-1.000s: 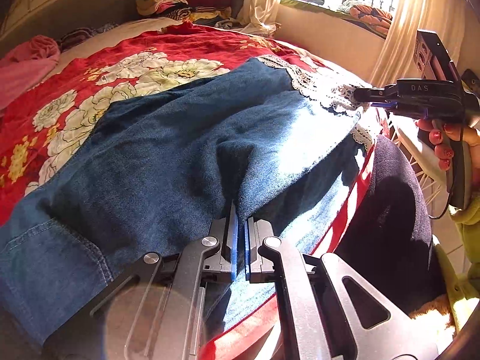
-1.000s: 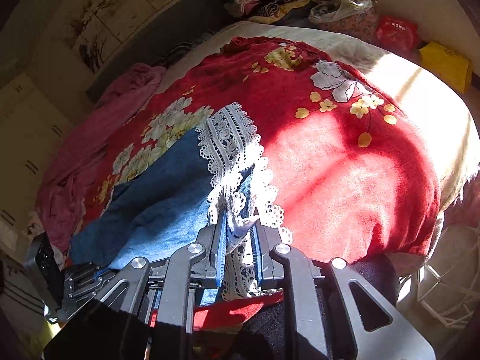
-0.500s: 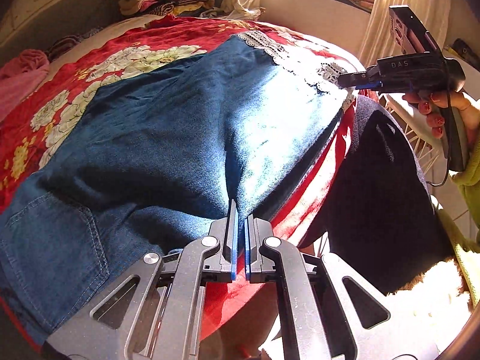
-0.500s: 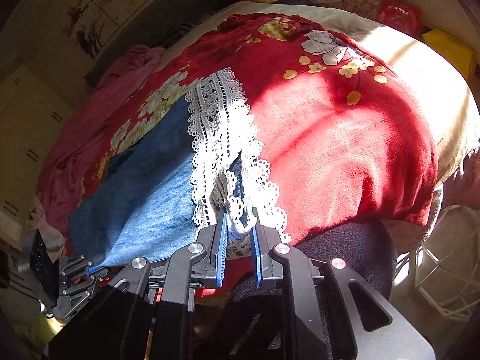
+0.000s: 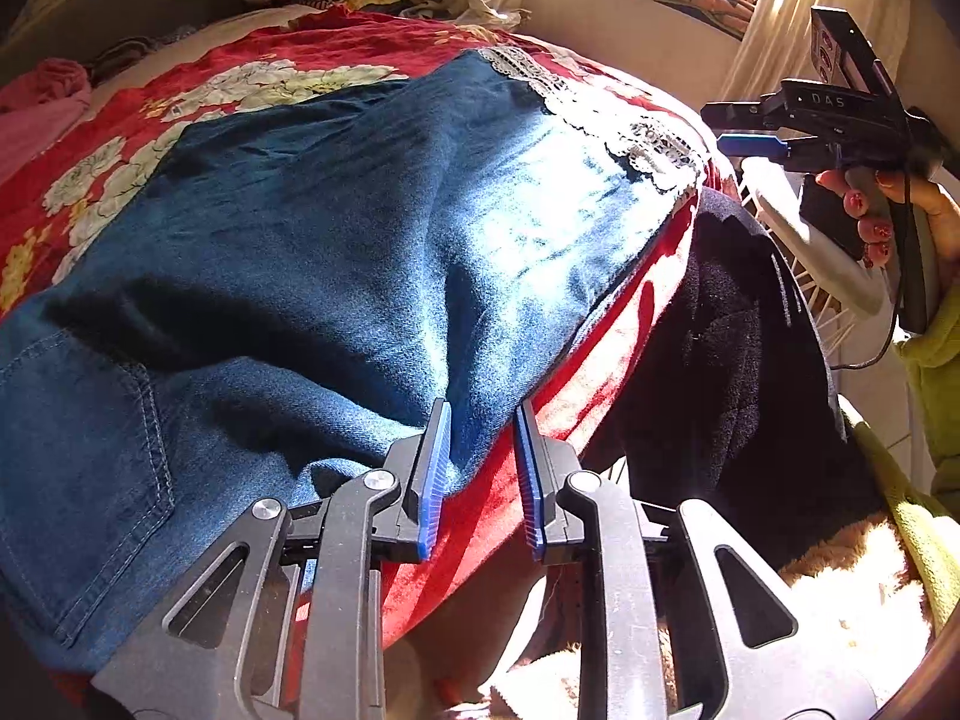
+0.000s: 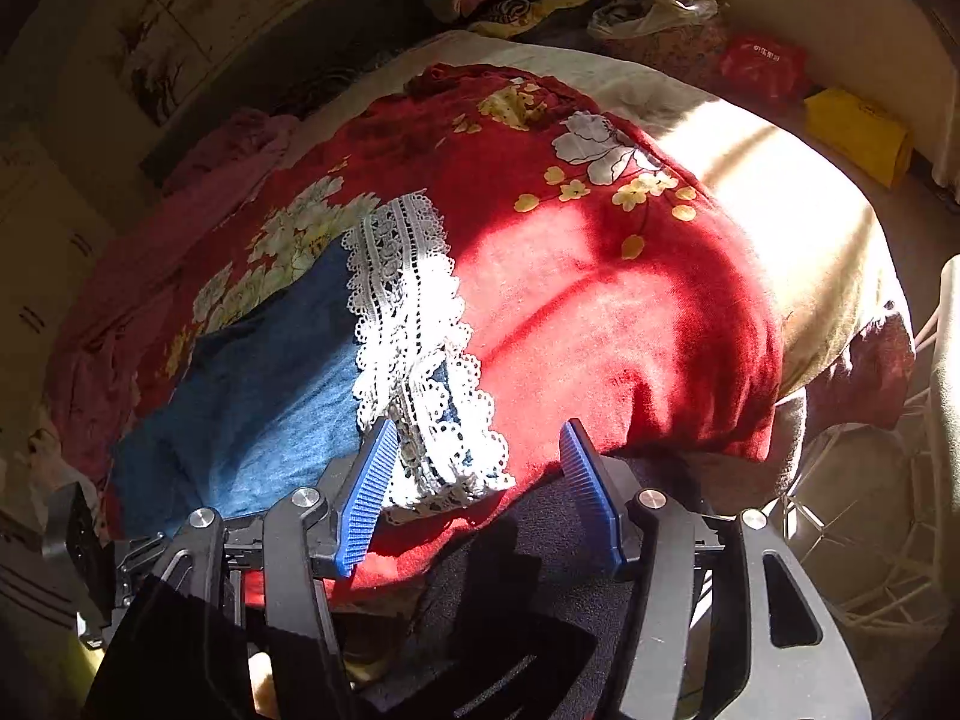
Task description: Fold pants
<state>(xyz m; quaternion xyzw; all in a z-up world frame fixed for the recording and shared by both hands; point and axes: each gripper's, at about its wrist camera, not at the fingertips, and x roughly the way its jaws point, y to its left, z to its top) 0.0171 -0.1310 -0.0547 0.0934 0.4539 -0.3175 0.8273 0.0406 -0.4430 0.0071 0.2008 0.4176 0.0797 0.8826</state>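
Bed under red floral blanket (image 6: 630,312). Pants (image 5: 336,252) spread flat on it, lace hem (image 6: 414,324) at near edge. My left gripper (image 5: 480,468): fingers apart, denim edge between them. My right gripper (image 6: 480,492): fingers wide apart over lace.

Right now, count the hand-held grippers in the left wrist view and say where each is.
2. The left hand-held gripper sits at bottom centre, open at the jeans edge. The right hand-held gripper hangs at upper right, beyond the lace hem. None seems hidden.
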